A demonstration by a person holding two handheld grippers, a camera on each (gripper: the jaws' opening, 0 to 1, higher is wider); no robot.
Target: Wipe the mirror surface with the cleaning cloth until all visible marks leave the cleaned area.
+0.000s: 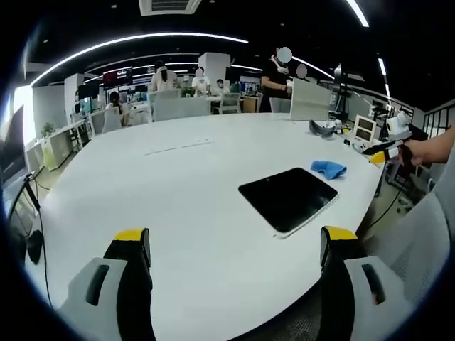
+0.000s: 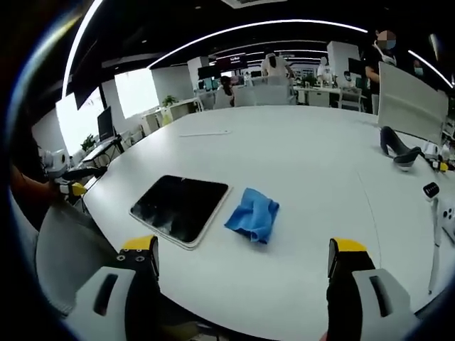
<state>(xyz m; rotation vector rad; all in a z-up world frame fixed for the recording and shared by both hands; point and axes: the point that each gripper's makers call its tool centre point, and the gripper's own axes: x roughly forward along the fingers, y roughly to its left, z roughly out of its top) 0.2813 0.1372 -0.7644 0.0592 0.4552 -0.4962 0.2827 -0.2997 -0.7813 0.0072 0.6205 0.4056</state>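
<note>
The mirror (image 1: 288,197) is a dark, flat rectangle with a thin white frame, lying near the white table's edge. In the right gripper view the mirror (image 2: 179,206) shows faint smudges. A crumpled blue cloth (image 1: 328,168) lies on the table just beside it, and the cloth (image 2: 254,213) is close to the mirror's right side. My left gripper (image 1: 234,245) is open above the table edge, short of the mirror, holding nothing. My right gripper (image 2: 243,256) is open too, short of the cloth. The right gripper (image 1: 389,149) also appears at the far right, held by a hand.
The big white oval table (image 1: 178,206) holds a thin white strip (image 1: 178,147) and a black curved object (image 2: 394,149). White devices (image 2: 444,213) lie at its right edge. A grey panel (image 2: 412,103) stands behind. People, desks and chairs fill the background.
</note>
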